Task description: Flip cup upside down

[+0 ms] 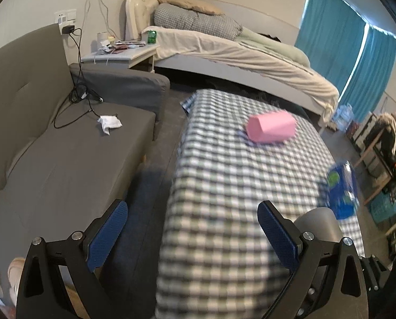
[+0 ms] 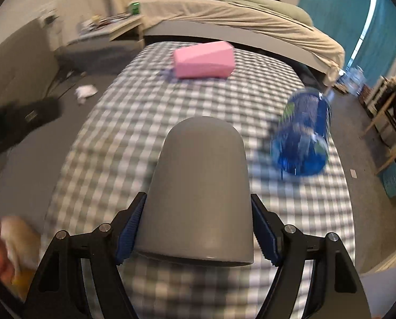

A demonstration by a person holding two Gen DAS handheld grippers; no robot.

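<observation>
Cup (image 2: 200, 186) sits squeezed in my right gripper (image 2: 198, 228) above the checked table (image 2: 144, 101). My left gripper (image 1: 192, 236) is spread wide, holding nothing. Smooth sides could slip while I turn it, or bump the blue bottle (image 2: 301, 138).

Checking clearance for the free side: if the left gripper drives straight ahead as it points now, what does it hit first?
Probably the checkered tablecloth: the open left gripper looks down along the table's left edge. The pink box lies farther on, slightly right of centre. Depth is unclear, and the picture is blurred.
</observation>
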